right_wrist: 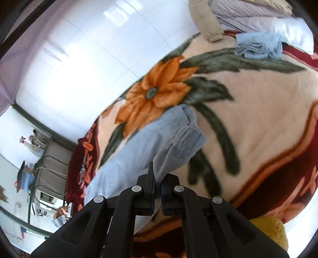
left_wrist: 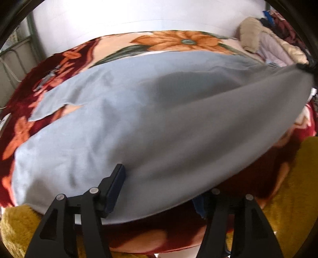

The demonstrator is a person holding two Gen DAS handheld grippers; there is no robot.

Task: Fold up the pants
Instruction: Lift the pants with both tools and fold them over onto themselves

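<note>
Light blue-grey pants (left_wrist: 123, 123) lie spread over a floral blanket (left_wrist: 178, 40) on a bed. My left gripper (left_wrist: 159, 184) sits at their near edge with its jaws wide apart. Its left finger (left_wrist: 116, 184) rests on top of the cloth, and the cloth's edge drapes over the right finger. In the right wrist view my right gripper (right_wrist: 159, 178) is shut on a ribbed cuff (right_wrist: 184, 144) of the pants (right_wrist: 139, 146), held up off the blanket (right_wrist: 258, 119). The left wrist view shows that raised leg stretching to the right gripper (left_wrist: 306, 66) at the far right.
A heap of beige and lilac clothes (left_wrist: 264, 39) lies at the bed's far right, with a folded blue garment (right_wrist: 258, 45) beside it. Yellow plush fabric (left_wrist: 294, 188) covers the near edge. A white wall (left_wrist: 119, 17) runs behind the bed, and a metal rack (right_wrist: 45, 174) stands at the left.
</note>
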